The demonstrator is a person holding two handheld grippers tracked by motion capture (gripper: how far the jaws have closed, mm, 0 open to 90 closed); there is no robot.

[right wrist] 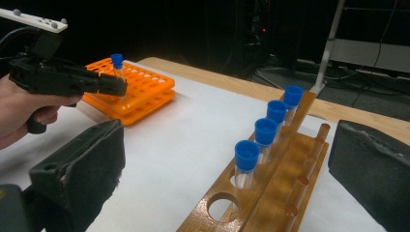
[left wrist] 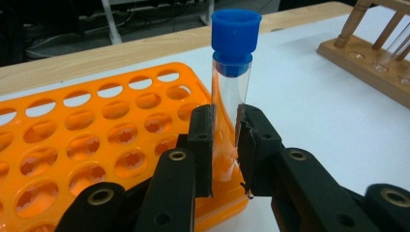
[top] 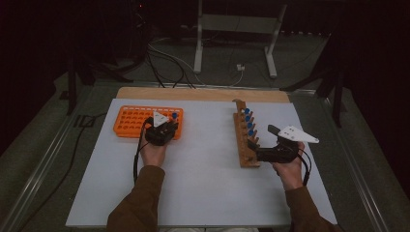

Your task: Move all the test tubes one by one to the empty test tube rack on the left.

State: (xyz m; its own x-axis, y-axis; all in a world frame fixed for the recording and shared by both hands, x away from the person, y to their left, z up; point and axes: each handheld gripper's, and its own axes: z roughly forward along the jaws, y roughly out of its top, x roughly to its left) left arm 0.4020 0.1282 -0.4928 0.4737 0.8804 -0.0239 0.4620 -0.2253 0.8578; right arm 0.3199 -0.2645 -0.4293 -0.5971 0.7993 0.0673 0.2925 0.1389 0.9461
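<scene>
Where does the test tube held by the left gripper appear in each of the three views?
High view: the held test tube is left of centre, at the right end of the orange rack, beside the left gripper.
Left gripper view: centre, upright between the jaws.
Right gripper view: upper left, above the rack.
Shared landmark: the orange rack.

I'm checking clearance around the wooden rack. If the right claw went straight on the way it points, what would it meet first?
Probably the wooden rack itself, its near end lying between the open jaws of the right claw; next the nearest blue-capped tube. Depth is unclear.
</scene>
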